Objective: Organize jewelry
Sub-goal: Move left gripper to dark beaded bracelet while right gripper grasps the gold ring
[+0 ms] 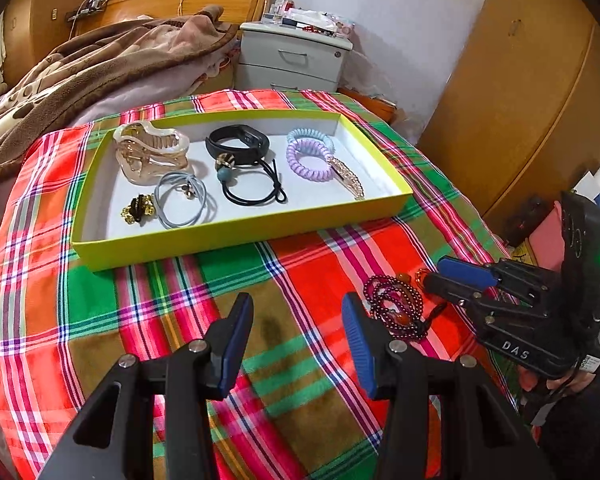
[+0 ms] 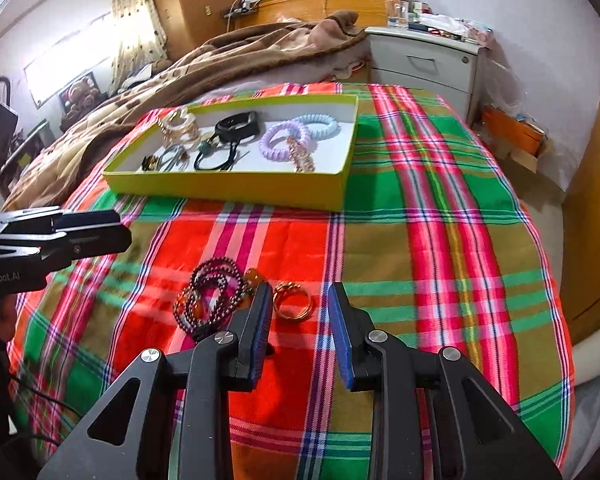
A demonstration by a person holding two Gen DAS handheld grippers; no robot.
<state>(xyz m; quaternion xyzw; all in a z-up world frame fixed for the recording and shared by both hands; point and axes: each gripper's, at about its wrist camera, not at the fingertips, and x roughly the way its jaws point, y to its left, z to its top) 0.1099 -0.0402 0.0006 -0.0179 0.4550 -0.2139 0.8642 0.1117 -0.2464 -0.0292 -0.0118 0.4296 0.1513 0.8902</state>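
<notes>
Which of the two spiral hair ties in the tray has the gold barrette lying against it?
The purple spiral tie, nearer the tray's front; the light blue spiral tie lies behind it, clear of the gold barrette.

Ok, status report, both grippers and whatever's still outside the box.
Left gripper open, empty. Right gripper open, hovering by gold ring. Purple bead bracelet beside it on plaid cloth, both outside yellow box. Nothing blocking.

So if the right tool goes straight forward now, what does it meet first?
Probably the gold ring: it lies on the plaid cloth just ahead of the open right tool, slightly toward its left finger. The beaded bracelet sits further left. Depth is uncertain.
</notes>
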